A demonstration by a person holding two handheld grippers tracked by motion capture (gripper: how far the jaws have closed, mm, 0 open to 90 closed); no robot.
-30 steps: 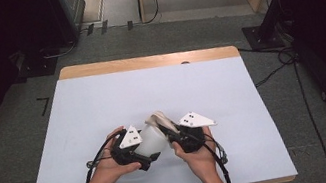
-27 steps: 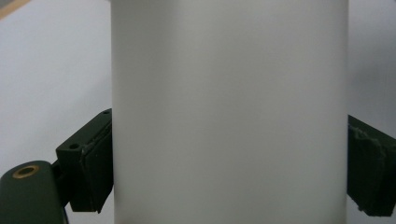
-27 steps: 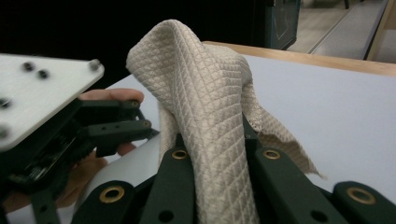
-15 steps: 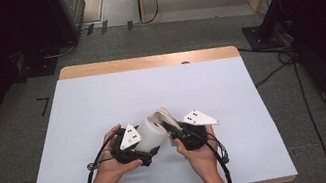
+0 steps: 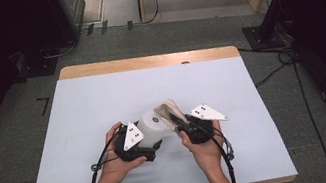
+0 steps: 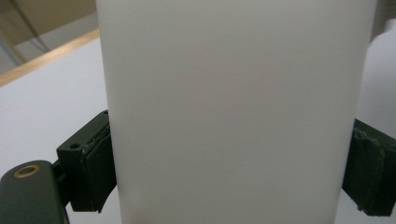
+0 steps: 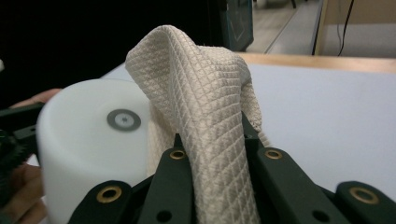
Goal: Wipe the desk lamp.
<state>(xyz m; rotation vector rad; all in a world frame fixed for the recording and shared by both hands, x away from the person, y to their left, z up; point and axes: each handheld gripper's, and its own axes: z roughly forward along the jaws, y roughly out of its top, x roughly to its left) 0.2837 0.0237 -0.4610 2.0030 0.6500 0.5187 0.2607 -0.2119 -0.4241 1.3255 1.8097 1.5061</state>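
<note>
A white plastic cup [image 5: 151, 124] lies tilted on its side, its flat base with a grey round mark [image 7: 123, 119] facing the right gripper. My left gripper [image 5: 152, 141] is shut on the cup's wall [image 6: 233, 112], its pads [image 6: 95, 175] pressing both sides. A beige waffle-weave cloth [image 5: 168, 112] is folded over and rests against the cup's base. My right gripper [image 5: 176, 119] is shut on this cloth [image 7: 205, 116], which bulges up above the jaws.
The white table top [image 5: 101, 97] has a wooden strip [image 5: 146, 62] along its far edge. Dark stands and cables [image 5: 273, 36] sit on the grey floor beyond the table.
The cup and both grippers have shifted slightly; the cloth has moved up along the cup's base. Both grips stay the same.
</note>
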